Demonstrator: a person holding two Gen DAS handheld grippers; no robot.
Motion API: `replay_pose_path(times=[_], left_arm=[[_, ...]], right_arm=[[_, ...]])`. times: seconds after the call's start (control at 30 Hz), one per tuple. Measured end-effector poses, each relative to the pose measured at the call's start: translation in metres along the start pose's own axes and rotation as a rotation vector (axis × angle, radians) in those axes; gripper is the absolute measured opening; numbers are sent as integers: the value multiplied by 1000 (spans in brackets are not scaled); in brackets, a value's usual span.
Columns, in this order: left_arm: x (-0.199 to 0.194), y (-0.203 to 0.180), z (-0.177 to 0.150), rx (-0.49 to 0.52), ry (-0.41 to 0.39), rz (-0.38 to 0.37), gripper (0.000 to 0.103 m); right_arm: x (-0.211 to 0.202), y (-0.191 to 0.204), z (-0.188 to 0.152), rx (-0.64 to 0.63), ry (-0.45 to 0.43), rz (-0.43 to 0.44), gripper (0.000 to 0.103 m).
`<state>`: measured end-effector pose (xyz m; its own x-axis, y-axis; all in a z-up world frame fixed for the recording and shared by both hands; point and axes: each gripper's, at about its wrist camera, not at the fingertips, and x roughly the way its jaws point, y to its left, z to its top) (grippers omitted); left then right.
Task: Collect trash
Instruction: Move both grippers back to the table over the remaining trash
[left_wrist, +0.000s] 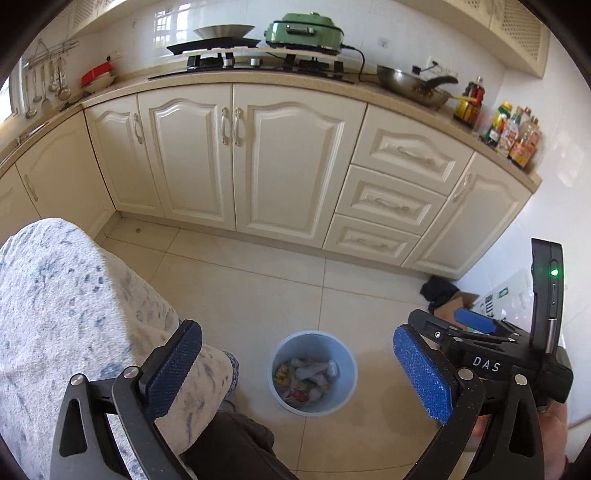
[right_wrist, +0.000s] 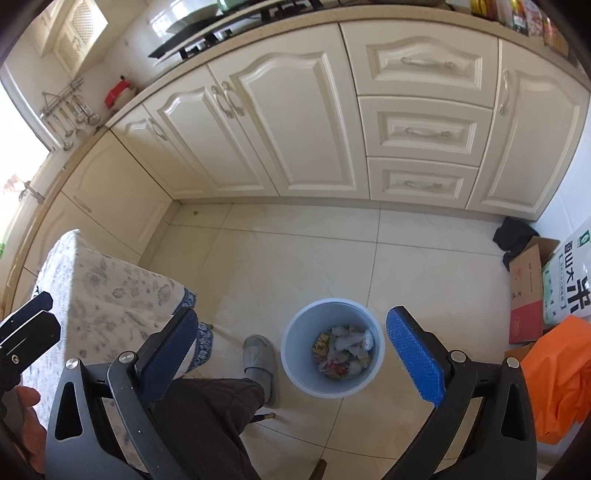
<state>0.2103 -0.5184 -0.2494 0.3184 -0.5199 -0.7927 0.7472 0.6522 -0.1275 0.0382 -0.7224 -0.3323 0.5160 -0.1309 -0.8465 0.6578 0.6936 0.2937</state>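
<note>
A light blue bin (left_wrist: 314, 373) stands on the tiled floor below both grippers, holding crumpled wrappers and paper (left_wrist: 306, 380). My left gripper (left_wrist: 299, 363) hangs above it with its blue pads wide apart and nothing between them. In the right wrist view the same bin (right_wrist: 332, 349) with its trash (right_wrist: 343, 350) lies between the spread fingers of my right gripper (right_wrist: 291, 354), which is open and holds nothing. The right gripper's body (left_wrist: 491, 354) shows at the right of the left wrist view.
A table with a flowered white cloth (right_wrist: 107, 295) stands at the left. A person's leg in dark trousers and a grey slipper (right_wrist: 258, 362) are beside the bin. Cream cabinets (left_wrist: 236, 158) line the back. Cardboard boxes (right_wrist: 528, 291), a rice sack and an orange bag (right_wrist: 557, 376) crowd the right corner.
</note>
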Motion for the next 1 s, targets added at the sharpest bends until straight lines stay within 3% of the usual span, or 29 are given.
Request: replay_pose_path(times=[0.4,0.8,1.0], left_arm=[[-140,78,-47,-106,-185,-4,102],[-274,142,-125,-241,-414,175,102],[-323,168,-162,-318,-480,283,102]], right_arm=[[-56,82,10,-117,-102,108,103],[-97,219,2,-337,-180,272,103],[-107,290,-18,-458,-191,348,103]])
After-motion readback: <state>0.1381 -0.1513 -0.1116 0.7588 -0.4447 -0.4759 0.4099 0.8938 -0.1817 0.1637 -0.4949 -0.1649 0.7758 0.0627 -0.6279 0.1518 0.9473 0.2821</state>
